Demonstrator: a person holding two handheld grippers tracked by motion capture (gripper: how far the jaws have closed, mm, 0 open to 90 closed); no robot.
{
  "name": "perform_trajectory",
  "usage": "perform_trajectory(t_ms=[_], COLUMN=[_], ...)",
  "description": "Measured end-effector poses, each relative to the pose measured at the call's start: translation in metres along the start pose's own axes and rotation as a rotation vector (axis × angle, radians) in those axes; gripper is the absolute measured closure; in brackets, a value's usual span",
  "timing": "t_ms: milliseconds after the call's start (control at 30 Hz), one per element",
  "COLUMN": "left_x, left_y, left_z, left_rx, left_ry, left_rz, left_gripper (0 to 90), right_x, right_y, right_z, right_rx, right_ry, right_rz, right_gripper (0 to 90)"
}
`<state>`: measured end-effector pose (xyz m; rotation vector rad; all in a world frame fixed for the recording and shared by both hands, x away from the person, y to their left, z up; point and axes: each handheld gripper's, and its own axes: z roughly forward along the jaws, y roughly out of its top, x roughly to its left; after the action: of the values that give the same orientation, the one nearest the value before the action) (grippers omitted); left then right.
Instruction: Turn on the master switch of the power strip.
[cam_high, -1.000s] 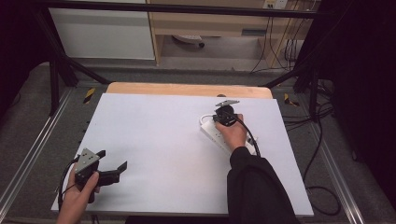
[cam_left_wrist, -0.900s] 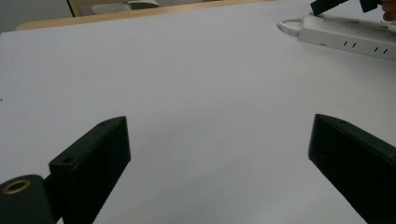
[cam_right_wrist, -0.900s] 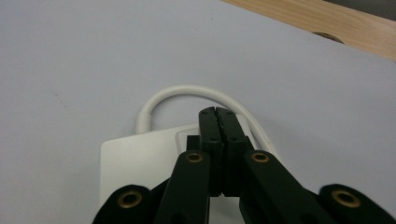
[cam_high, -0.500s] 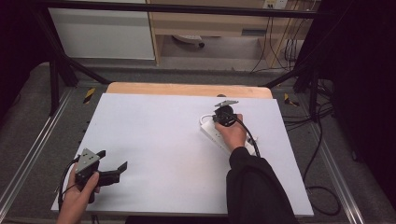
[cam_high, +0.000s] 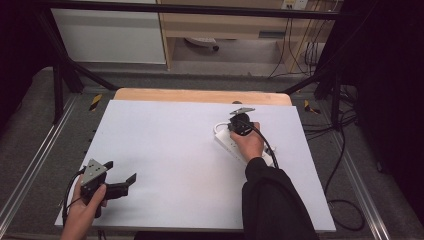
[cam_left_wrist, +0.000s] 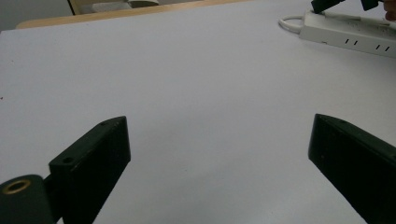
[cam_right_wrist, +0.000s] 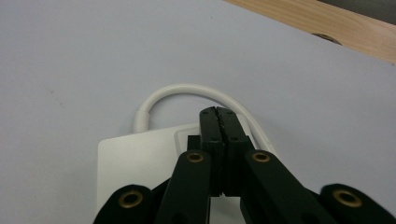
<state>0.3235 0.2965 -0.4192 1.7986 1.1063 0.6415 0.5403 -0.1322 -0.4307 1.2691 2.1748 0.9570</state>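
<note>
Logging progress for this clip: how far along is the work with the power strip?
Done: the right gripper has reached the white plastic power strip, jaws shut, tips over its cable end, likely at a switch. In hand: that press; contact is hidden. Left: whether it is switched can't be judged. The left gripper rests open near the table's front edge.

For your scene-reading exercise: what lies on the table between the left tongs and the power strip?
Nothing. In the left gripper view, bare white table runs from the open left tongs to the power strip. The high view shows the same.
</note>
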Motion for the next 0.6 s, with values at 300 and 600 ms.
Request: perform_trajectory(t_ms=[300,600], left_x=[-0.0001,0.0001], left_y=[-0.0003,-0.0004], left_z=[0.0007,0.0008], left_rx=[0.006,0.007], left_ry=[-0.003,-0.002], left_rz=[-0.003,-0.003], left_gripper=[5.8,5.8], right_x=[-0.0007,-0.0002], right_y=[-0.0013,-0.0009], right_z=[-0.0002,-0.0008], right_rx=[-0.005,-0.004], right_ry=[0.004,0.001], right_rz=[0.003,0.002], right_gripper=[90.0,90.0])
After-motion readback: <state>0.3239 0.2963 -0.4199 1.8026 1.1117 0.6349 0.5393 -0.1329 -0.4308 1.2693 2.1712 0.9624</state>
